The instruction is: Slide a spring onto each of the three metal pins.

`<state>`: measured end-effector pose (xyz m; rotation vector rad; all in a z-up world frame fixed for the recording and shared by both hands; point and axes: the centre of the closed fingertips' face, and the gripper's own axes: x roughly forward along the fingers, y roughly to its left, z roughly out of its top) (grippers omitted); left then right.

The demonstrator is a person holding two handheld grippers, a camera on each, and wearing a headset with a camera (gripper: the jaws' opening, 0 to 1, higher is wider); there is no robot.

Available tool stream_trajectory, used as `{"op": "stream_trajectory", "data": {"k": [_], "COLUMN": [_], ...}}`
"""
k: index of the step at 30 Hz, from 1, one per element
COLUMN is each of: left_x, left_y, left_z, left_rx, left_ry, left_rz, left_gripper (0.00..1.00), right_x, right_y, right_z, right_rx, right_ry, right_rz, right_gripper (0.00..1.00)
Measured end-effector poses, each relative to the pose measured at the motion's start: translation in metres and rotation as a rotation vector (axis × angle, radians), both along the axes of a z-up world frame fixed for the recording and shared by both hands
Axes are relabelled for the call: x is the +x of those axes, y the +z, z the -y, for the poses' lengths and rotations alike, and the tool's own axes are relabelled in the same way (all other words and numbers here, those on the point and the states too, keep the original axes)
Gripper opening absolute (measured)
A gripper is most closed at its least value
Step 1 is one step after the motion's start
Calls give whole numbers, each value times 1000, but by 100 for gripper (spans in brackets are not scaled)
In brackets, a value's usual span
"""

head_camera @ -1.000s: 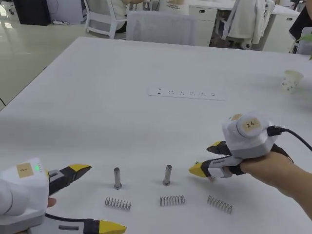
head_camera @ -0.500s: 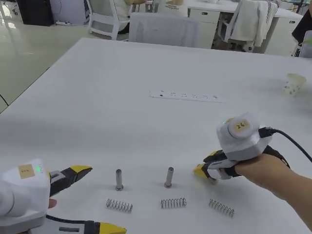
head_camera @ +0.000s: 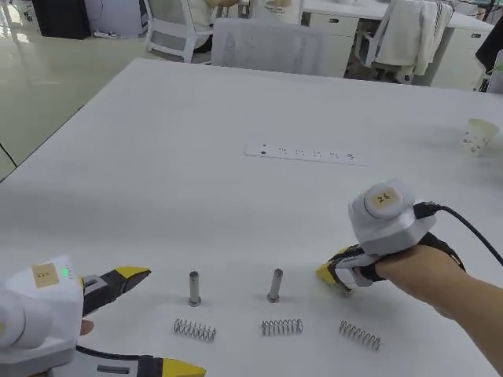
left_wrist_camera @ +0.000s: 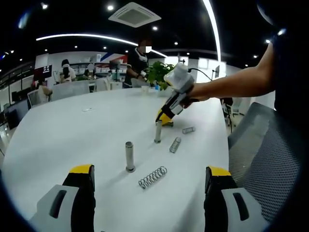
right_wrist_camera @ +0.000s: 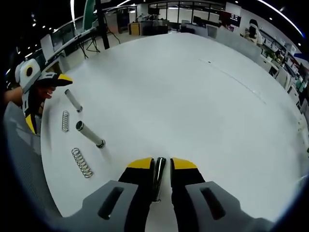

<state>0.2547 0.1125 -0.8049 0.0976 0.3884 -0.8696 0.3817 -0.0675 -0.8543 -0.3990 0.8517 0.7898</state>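
Yellow-tipped jaws of your right gripper [right_wrist_camera: 159,166] are pressed together on the gripped pin [right_wrist_camera: 158,176], a metal one held between the tips just above the white tabletop [right_wrist_camera: 193,87]; whether its foot touches the surface cannot be told. In the head view that right gripper [head_camera: 334,276] sits low, just to the right of the middle pin [head_camera: 276,284] and the left pin [head_camera: 194,288], both standing upright. Nearer to you lie the left spring [head_camera: 194,330], the middle spring [head_camera: 281,326] and the right spring [head_camera: 360,334], flat in a row, none on a pin. Your left gripper [left_wrist_camera: 150,171] has its jaws spread wide and bare, near the left pin. Farther back lie a power strip [head_camera: 306,153] and a paper cup [head_camera: 478,136].
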Motion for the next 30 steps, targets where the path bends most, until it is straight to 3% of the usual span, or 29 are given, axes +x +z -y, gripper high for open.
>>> {"op": "stream_trajectory", "data": {"k": [13,19,30], "left_x": [1,1,0], "left_y": [0,0,2], "left_z": [-1,-1,1], "left_rx": [-5,-5,-7], "left_ry": [6,7,4], "left_rz": [1,0,3], "left_gripper": [92,92,91], "right_x": [1,0,0], "right_y": [-3,-3,-3], "right_z": [-2,-3,-2], "right_rx": [-19,-57,-48], "right_ry": [-10,4,-27], "right_rz": [-18,1,-17], "right_gripper": [6,7,6]}}
